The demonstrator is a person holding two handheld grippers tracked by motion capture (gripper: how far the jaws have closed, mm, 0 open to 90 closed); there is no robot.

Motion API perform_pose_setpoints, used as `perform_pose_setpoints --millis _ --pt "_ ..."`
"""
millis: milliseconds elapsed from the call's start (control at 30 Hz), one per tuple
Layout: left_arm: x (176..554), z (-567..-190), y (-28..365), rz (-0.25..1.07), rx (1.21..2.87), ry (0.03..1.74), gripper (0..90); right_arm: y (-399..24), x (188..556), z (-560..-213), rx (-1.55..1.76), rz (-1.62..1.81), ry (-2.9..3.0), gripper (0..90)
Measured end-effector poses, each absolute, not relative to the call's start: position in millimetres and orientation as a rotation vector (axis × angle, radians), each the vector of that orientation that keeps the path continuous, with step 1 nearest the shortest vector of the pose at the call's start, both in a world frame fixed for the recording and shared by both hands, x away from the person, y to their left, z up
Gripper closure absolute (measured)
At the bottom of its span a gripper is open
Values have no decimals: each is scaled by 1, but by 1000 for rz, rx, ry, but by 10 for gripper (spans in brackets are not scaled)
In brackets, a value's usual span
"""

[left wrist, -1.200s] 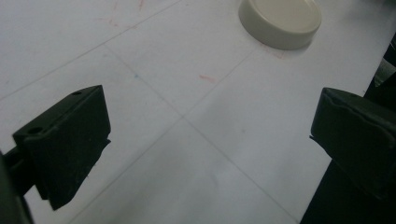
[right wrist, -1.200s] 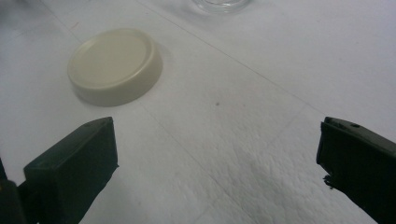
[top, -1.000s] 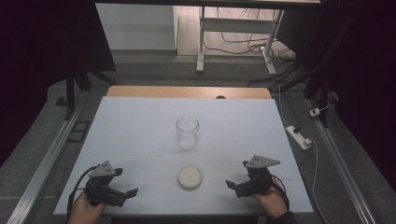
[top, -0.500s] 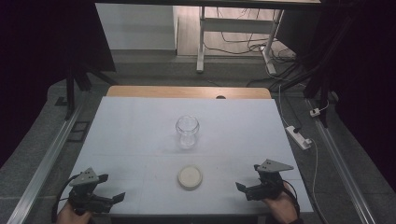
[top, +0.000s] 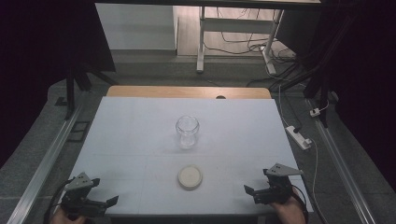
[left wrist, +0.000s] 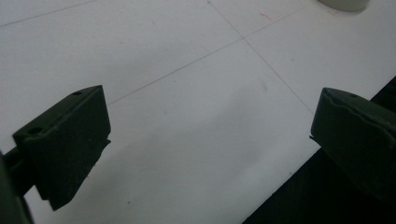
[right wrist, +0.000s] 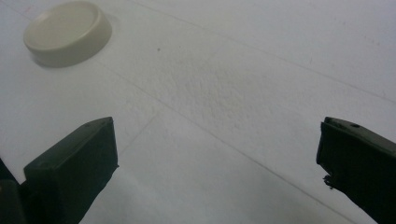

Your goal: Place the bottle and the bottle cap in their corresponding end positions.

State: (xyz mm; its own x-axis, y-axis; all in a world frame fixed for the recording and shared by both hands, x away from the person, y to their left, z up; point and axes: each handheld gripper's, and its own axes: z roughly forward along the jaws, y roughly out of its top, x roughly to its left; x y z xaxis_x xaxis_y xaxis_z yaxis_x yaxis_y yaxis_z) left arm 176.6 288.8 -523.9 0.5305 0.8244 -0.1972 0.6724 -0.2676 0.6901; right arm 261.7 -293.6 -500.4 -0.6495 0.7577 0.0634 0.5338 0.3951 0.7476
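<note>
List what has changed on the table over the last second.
The left gripper and right gripper both drew back toward the table's near edge and outward to its corners, jaws open and empty. The glass jar and the cream lid stayed put.

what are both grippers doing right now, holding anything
left gripper: open, jaws wide apart, holding nothing.
right gripper: open, jaws wide apart, holding nothing; the lid lies apart from it.

You see a white worktop point(top: 140, 140) with a wooden far edge, a power strip point(top: 297, 136) on the floor point(top: 154, 70), and cables point(top: 238, 39) beyond.
</note>
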Motion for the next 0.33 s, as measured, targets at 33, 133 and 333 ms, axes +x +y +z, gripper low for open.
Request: perform_pose_setpoints --millis 33,133,333 --pt "176 -524 290 257 2022 1219 0 -294 261 -501 1139 1103 2371 0" --pt "173 -524 293 268 2022 1246 0 -296 258 -500 1151 1095 2367 0" --pt "172 -525 295 263 2022 1263 0 -295 257 -500 1151 1050 2377 0"
